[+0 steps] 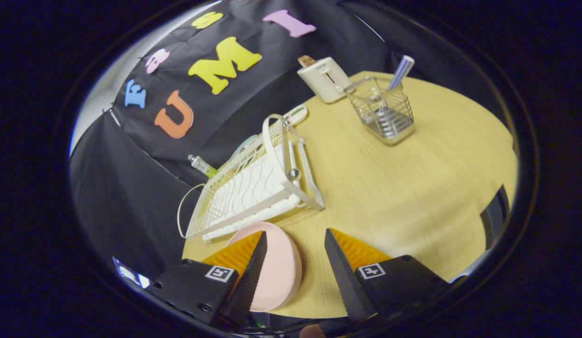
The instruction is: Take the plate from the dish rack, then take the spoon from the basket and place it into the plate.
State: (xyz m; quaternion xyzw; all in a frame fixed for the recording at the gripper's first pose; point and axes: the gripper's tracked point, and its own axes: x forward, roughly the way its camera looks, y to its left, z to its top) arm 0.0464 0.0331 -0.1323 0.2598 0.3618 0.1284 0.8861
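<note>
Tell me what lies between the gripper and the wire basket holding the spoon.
In the gripper view, bare wooden table lies between the open gripper and the basket. The pink plate sits at the left finger; the dish rack stands off to the side.

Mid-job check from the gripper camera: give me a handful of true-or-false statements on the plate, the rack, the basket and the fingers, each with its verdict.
1. The pink plate is out of the dish rack and lies on the table. True.
2. The gripper is shut on the plate. False: its fingers are apart, and the plate lies beside one finger, reaching into the gap.
3. The spoon lies in the plate. False: its handle sticks up from the wire basket.
4. A toaster stands beside the basket. True.
5. The basket sits between the fingers. False: it is far beyond them, across the table.
</note>
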